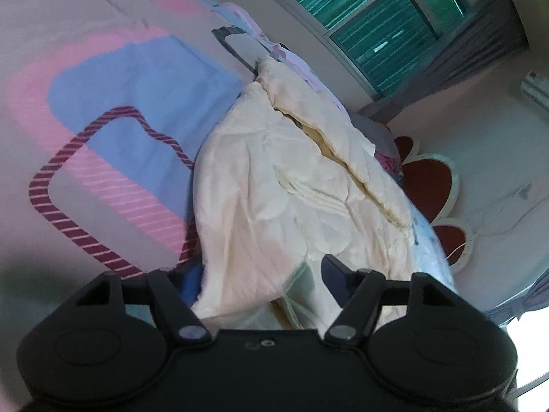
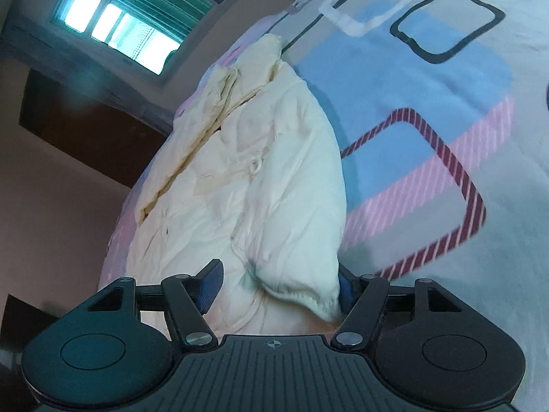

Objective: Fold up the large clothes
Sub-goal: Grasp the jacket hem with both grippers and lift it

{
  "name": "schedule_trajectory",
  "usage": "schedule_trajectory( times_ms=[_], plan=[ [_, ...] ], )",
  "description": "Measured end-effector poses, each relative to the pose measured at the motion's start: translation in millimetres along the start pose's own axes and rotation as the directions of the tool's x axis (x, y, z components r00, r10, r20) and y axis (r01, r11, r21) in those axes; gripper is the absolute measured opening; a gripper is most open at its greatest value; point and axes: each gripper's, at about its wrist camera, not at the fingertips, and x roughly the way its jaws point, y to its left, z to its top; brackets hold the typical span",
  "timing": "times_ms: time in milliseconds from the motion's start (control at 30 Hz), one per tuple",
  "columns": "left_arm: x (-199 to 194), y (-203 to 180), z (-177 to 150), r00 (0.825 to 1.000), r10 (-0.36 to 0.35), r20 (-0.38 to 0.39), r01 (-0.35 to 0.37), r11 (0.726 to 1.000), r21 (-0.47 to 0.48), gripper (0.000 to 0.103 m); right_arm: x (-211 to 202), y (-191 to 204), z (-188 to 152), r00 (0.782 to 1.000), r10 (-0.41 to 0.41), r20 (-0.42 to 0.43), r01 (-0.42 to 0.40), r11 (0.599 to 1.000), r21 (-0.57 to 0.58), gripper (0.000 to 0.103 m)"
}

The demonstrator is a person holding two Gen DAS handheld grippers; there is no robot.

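A cream puffy jacket (image 1: pixel 274 185) lies crumpled lengthwise on a bed with a patterned sheet (image 1: pixel 103 103). My left gripper (image 1: pixel 262 283) sits at the jacket's near end with its jaws wide apart and fabric lying between them; its right finger (image 1: pixel 334 271) shows, the left one is hidden under cloth. In the right wrist view the same jacket (image 2: pixel 260 178) runs away from the camera. My right gripper (image 2: pixel 278 286) has its blue pads (image 2: pixel 209 283) wide apart on either side of a sleeve cuff (image 2: pixel 308 297), not pinching it.
The sheet (image 2: pixel 429 110) has blue, pink and striped shapes. A window (image 1: pixel 370 17) with green blinds is beyond the bed. A red and white flower-shaped headboard (image 1: pixel 429 178) stands by the wall. Dark wooden furniture (image 2: pixel 85 137) stands left of the bed.
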Motion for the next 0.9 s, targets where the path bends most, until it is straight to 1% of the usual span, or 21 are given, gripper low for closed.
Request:
schedule_trajectory(
  times_ms=[33,67,100,167,200,267,333,367,433,467,533,600,667,733,800,833,867,900],
  plan=[
    [1,3,1,1.0,-0.01,0.0,0.01,1.0,-0.019,0.063,3,-1,2,1.0,0.008,0.002,-0.008,1.0,0.012,0.059],
    [3,7,1,1.0,-0.023,0.001,0.023,0.999,-0.039,0.061,5,-4,5,1.0,0.013,0.001,-0.013,1.0,0.026,0.053],
    [4,9,2,1.0,-0.025,0.003,0.026,0.998,-0.054,0.056,9,-6,7,1.0,0.015,-0.005,-0.015,0.999,0.038,0.047],
    [6,10,3,1.0,-0.031,0.003,0.031,0.997,-0.064,0.055,14,-9,8,0.999,0.035,-0.02,-0.034,0.998,0.046,0.043],
    [4,10,3,0.998,-0.054,0.009,0.055,0.996,-0.066,0.054,15,-9,7,0.998,0.052,-0.028,-0.051,0.998,0.044,0.043],
    [-2,12,3,0.99,-0.133,0.047,0.137,0.986,-0.094,0.053,12,-5,4,0.996,0.081,-0.043,-0.079,0.997,0.025,0.043],
    [-8,13,2,0.984,-0.159,0.079,0.166,0.982,-0.094,0.053,9,-3,1,0.994,0.093,-0.051,-0.093,0.996,0.013,0.043],
    [-9,14,2,0.984,-0.156,0.081,0.163,0.981,-0.101,0.053,9,-3,1,0.995,0.092,-0.049,-0.091,0.996,0.015,0.043],
    [-3,12,4,0.991,-0.122,0.057,0.127,0.988,-0.09,0.053,12,-3,5,0.998,0.061,-0.027,-0.061,0.998,0.021,0.043],
    [2,8,6,0.996,-0.08,0.045,0.082,0.995,-0.059,0.053,14,-4,7,1.0,0.031,-0.001,-0.031,0.999,0.031,0.043],
    [8,5,13,0.999,-0.012,0.053,0.014,0.999,-0.032,0.054,16,-5,12,0.999,0.017,0.031,-0.018,0.998,0.056,0.043],
    [11,8,20,0.997,0.016,0.081,-0.011,0.998,-0.06,0.055,16,-5,13,0.999,0.004,0.04,-0.007,0.998,0.066,0.043],
    [16,12,25,0.995,0.041,0.086,-0.033,0.995,-0.09,0.055,17,-5,12,0.999,-0.004,0.034,0.002,0.998,0.066,0.043],
    [19,17,26,0.998,0.022,0.063,-0.015,0.995,-0.098,0.055,15,-4,6,1.0,0.014,0.009,-0.014,0.998,0.057,0.043],
    [19,20,22,0.999,-0.044,0.017,0.045,0.995,-0.093,0.055,12,-4,-1,0.999,0.039,-0.027,-0.038,0.998,0.04,0.042],
    [16,20,18,0.998,-0.058,0.009,0.058,0.995,-0.084,0.051,9,-3,-6,0.998,0.051,-0.045,-0.05,0.998,0.026,0.042],
    [13,20,13,0.999,-0.049,0.011,0.05,0.996,-0.072,0.047,9,-1,-9,0.997,0.055,-0.058,-0.055,0.998,0.002,0.042],
    [10,21,9,0.999,-0.041,0.015,0.042,0.997,-0.07,0.042,7,-1,-12,0.996,0.056,-0.068,-0.057,0.998,-0.02,0.039]
  ],
)
